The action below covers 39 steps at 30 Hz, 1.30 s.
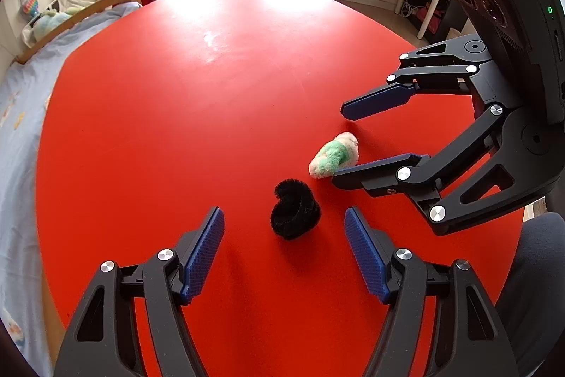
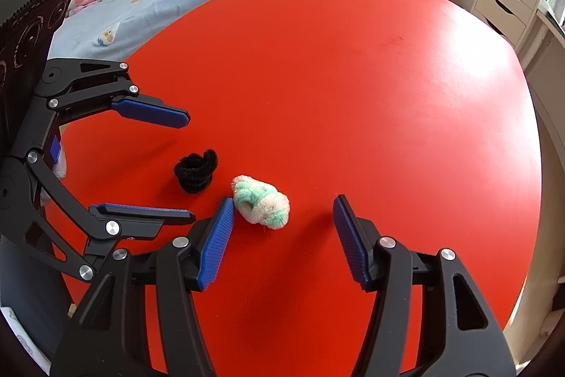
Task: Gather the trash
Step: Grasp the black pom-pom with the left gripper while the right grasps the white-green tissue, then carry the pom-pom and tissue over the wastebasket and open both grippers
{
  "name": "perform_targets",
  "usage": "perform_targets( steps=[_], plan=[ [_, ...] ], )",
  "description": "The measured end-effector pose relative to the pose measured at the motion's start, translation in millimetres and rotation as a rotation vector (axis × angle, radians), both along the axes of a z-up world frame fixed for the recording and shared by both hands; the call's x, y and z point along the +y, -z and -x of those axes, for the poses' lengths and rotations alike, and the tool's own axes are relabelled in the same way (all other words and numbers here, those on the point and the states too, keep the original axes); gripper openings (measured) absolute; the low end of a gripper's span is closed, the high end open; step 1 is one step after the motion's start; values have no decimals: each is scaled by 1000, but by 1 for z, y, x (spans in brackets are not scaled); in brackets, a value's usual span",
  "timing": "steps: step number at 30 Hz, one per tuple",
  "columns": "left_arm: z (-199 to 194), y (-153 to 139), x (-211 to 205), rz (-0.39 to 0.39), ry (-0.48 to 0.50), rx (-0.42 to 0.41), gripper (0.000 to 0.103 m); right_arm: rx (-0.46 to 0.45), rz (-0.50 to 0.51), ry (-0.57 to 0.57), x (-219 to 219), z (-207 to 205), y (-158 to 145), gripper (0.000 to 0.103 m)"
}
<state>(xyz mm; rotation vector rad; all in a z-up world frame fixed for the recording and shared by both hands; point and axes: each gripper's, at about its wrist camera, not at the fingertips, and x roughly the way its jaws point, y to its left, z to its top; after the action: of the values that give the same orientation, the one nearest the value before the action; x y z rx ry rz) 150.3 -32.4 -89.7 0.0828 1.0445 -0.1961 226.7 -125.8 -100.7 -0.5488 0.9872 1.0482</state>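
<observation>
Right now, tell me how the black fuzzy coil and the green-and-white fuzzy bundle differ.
The black fuzzy coil is one dark colour and wound into a ring; the green-and-white fuzzy bundle is pale, two-toned and scrunched into a lump. The coil lies between the left tongs, the bundle between the right tongs. Both lie ungripped on the red table.

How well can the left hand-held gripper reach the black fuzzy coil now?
Probably yes. The black fuzzy coil lies on the red table between the open fingers of the left hand-held gripper, untouched. The green-white bundle lies apart, beside it.

Two fuzzy coils (image 1: 296, 213) (image 1: 334, 156) side by side on table (image 1: 176, 129)
</observation>
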Motion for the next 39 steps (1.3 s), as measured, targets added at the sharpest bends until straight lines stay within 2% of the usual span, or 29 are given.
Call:
perform_targets(
  steps=[2,6,11,14,27,39],
  plan=[
    [0,1,-1,1,-3,-1,57,-5,2,-4,0,0,1,50],
    [1,3,-3,-3,-1,0,49,-5,-5,-1,-1,0,1,46],
    [2,4,-4,-1,0,5,34,-10,-9,-2,-1,0,1,29],
    [2,4,-5,-6,3,5,22,-13,-9,-2,-1,0,1,24],
    [4,-3,3,23,-32,1,21,-24,-13,30,-10,5,-8,23],
    [39,-42,3,31,-63,-45,21,-56,-54,62,-34,45,-48,23]
  ],
)
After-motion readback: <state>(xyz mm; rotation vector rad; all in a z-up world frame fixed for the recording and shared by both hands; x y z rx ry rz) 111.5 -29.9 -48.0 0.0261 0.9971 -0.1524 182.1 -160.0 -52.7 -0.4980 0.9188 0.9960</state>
